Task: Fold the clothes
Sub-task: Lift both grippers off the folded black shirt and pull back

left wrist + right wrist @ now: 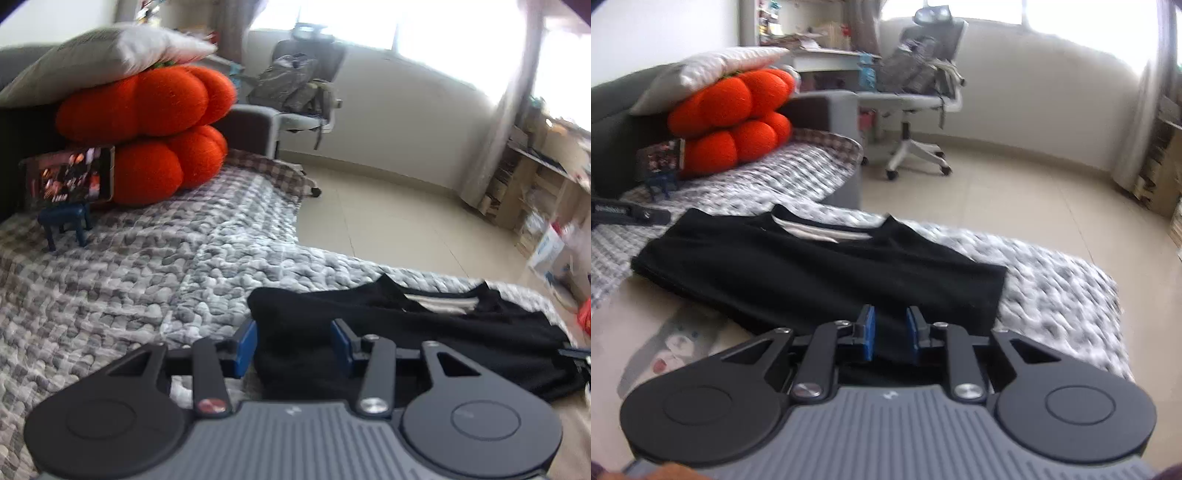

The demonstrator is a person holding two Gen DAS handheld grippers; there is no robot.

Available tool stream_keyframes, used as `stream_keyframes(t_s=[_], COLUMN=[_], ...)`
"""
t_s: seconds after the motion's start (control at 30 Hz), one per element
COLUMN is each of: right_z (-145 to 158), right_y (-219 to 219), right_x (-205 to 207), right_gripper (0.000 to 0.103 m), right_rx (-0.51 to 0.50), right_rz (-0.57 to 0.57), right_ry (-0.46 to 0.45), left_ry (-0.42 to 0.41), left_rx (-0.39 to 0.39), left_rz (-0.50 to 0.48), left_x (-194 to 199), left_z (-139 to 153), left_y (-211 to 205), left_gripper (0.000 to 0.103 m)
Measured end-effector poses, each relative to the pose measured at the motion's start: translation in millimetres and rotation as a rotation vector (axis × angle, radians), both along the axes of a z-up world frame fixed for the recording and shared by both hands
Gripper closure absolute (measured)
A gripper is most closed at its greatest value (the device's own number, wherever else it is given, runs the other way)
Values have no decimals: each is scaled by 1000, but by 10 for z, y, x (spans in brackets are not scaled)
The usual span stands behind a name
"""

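While our grippers hang over the bed, the folded black shirt (812,269) lies flat ahead of both.
Our left gripper (295,341) stands half open astride its corner, gripping nothing; our right gripper (889,330), narrowly parted, straddles the near hem without pressing.
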State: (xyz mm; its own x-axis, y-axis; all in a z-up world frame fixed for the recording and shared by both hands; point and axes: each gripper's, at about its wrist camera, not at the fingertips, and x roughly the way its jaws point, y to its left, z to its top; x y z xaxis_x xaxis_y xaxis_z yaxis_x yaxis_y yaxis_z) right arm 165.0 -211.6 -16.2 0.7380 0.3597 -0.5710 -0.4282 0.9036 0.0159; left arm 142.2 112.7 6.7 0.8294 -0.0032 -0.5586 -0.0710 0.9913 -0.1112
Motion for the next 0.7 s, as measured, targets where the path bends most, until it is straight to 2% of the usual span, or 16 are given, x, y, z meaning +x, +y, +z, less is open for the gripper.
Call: stream_keyframes(t_s=[0.13, 0.33, 0.53, 0.7], right_z=[-153, -184, -146, -79], right_y=[116, 34, 35, -153], right_x=[-8, -50, -49, -104], right_gripper=[71, 69, 68, 66], right_rx=[-71, -40, -43, 14], right_rz=[26, 17, 6, -22], right_ry=[36, 43, 30, -6], left_ry=[24, 59, 70, -4], left_rx=[56, 84, 125, 99], left_rz=[-40, -49, -48, 9], left_x=[-153, -363, -426, -571], left_z=[-148, -321, -257, -1], left_y=[-116, -82, -149, 10], left_gripper=[58, 57, 57, 57])
